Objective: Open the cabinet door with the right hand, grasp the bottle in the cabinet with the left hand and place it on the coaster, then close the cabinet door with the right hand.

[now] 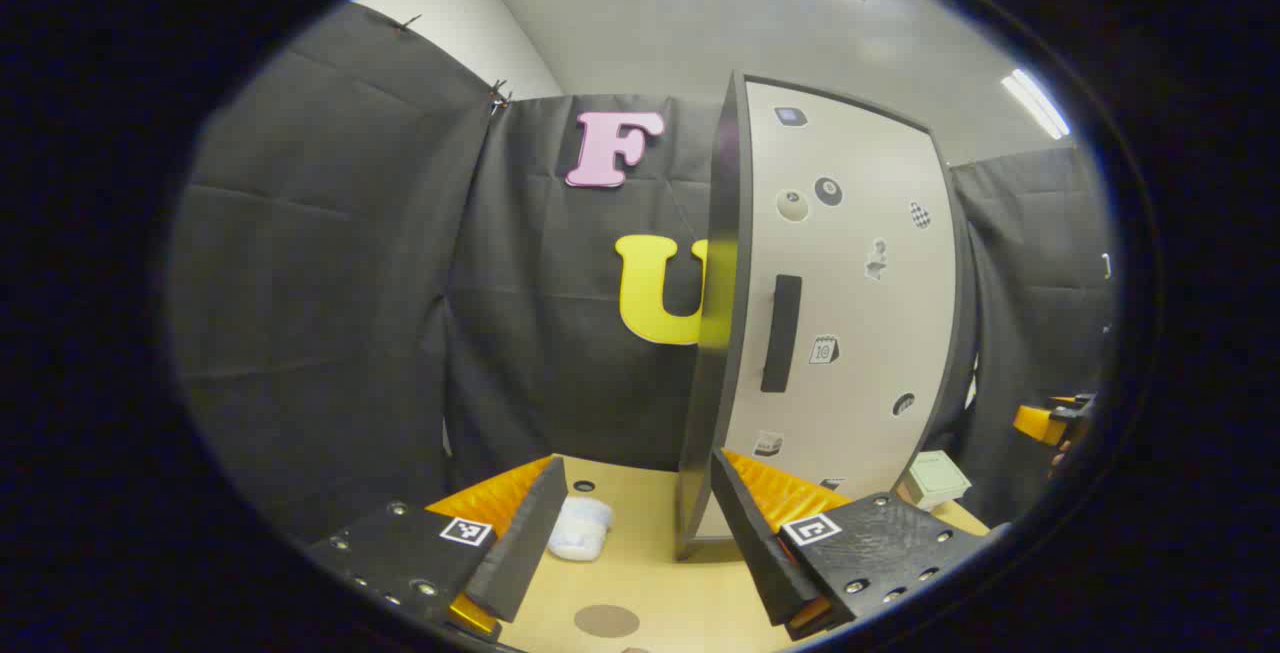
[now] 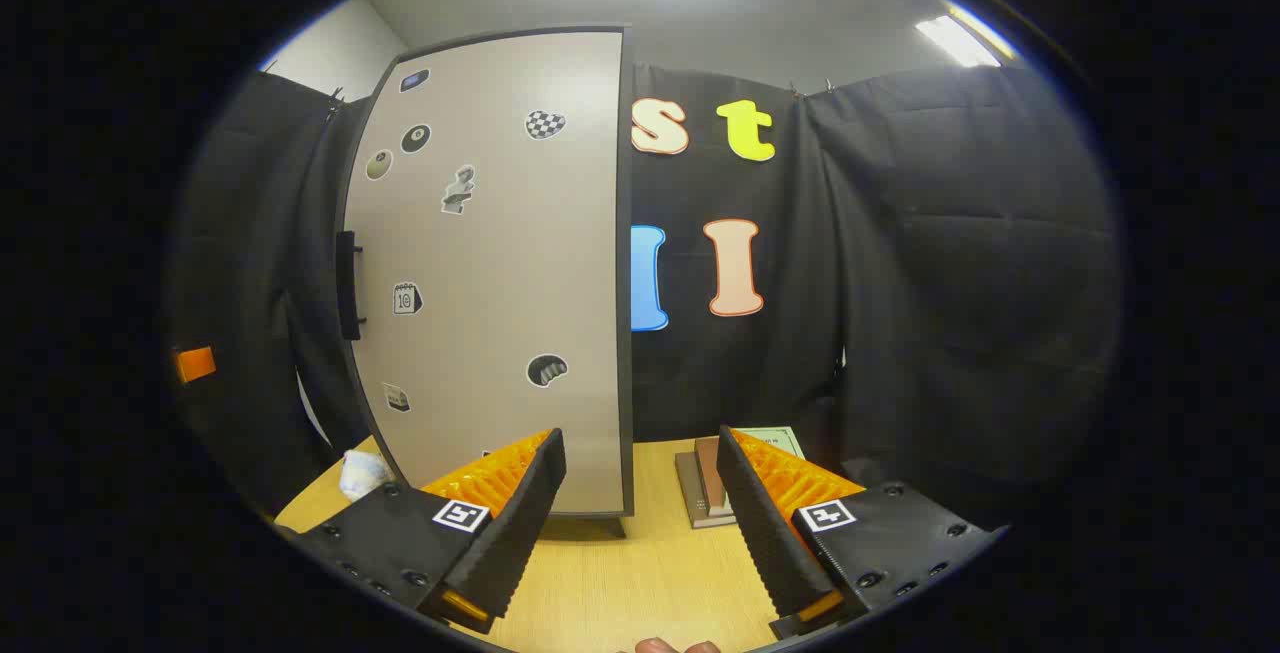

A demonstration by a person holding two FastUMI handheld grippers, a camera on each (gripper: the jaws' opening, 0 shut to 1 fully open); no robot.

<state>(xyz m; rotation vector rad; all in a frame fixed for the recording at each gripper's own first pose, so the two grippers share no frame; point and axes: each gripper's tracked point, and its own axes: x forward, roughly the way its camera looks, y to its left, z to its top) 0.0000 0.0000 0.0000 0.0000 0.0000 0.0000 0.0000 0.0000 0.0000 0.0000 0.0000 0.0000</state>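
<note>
A tall cabinet stands on the wooden table, its pale stickered door [image 1: 850, 313] flush with the dark side wall [image 1: 715, 333]. The door [image 2: 490, 273] is closed and hides the inside. Its dark vertical handle [image 1: 780, 333] faces me; in the right gripper view the handle [image 2: 347, 283] sits at the door's left edge. A round brown coaster [image 1: 606, 620] lies on the table just below my left gripper [image 1: 637, 463], which is open and holds nothing. My right gripper [image 2: 640, 436] is open too, in front of the cabinet's lower right corner and apart from it.
A white crumpled object [image 1: 580, 528] lies left of the cabinet's base, also seen as the white object [image 2: 365, 473]. A small pale box [image 1: 935, 478] sits to the cabinet's right, atop a low stack [image 2: 710, 488]. Black cloth walls close the booth behind.
</note>
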